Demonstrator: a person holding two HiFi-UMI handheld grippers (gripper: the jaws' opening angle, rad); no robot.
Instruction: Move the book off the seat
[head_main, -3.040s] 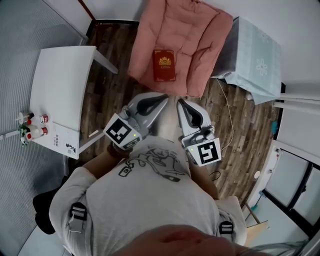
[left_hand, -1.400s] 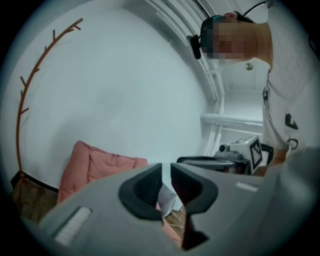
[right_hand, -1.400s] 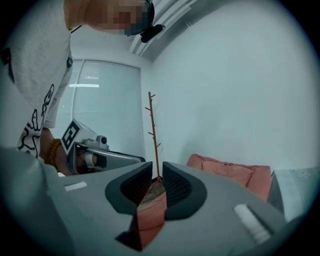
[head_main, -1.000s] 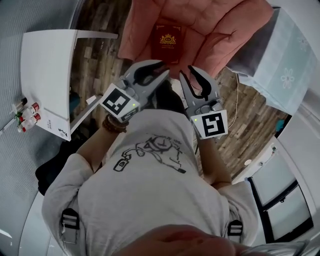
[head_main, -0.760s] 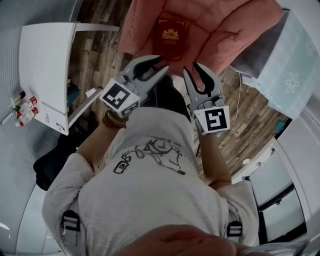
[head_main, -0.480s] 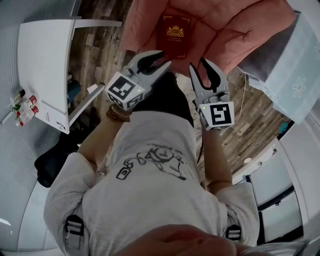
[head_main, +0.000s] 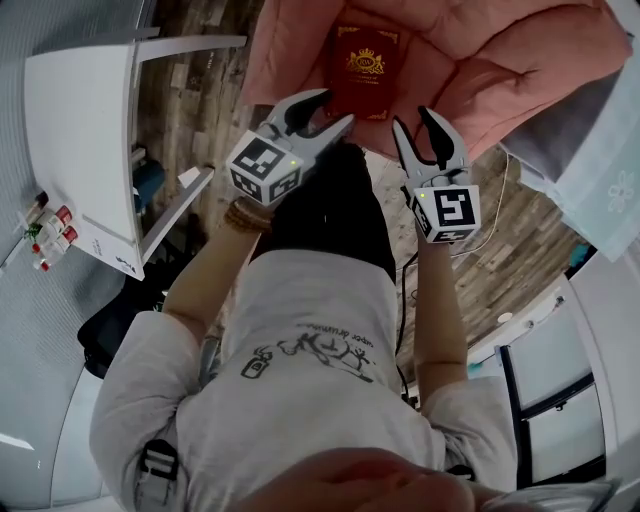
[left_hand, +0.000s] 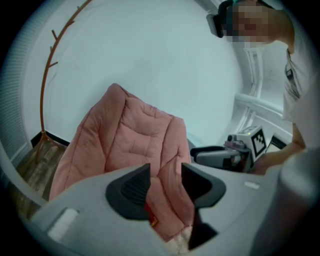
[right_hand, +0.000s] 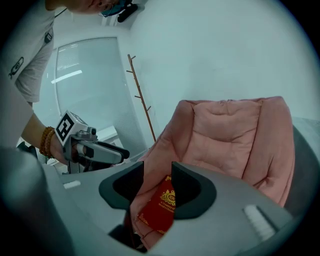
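Observation:
A dark red book (head_main: 364, 68) with a gold emblem lies flat on the seat of a pink cushioned chair (head_main: 470, 70). My left gripper (head_main: 330, 108) hangs just short of the seat's front edge, near the book's lower left corner. My right gripper (head_main: 415, 120) is level with it, off the book's lower right. Both pairs of jaws have just been opening and stand apart with nothing between them. In the right gripper view the book (right_hand: 161, 205) shows through the gap of the right gripper (right_hand: 157, 182). In the left gripper view only a red sliver of the book (left_hand: 150, 216) shows past the left gripper (left_hand: 165, 187).
A white table (head_main: 80, 130) stands at the left with small bottles (head_main: 50, 235) on its near end. A pale blue covered piece (head_main: 600, 170) is to the right of the chair. A cable (head_main: 490, 215) trails over the wood floor. A coat stand (right_hand: 142, 95) rises behind the chair.
Both grippers have moved forward and down toward the chair's front edge, and their jaws stand wider. The book has not moved on the seat.

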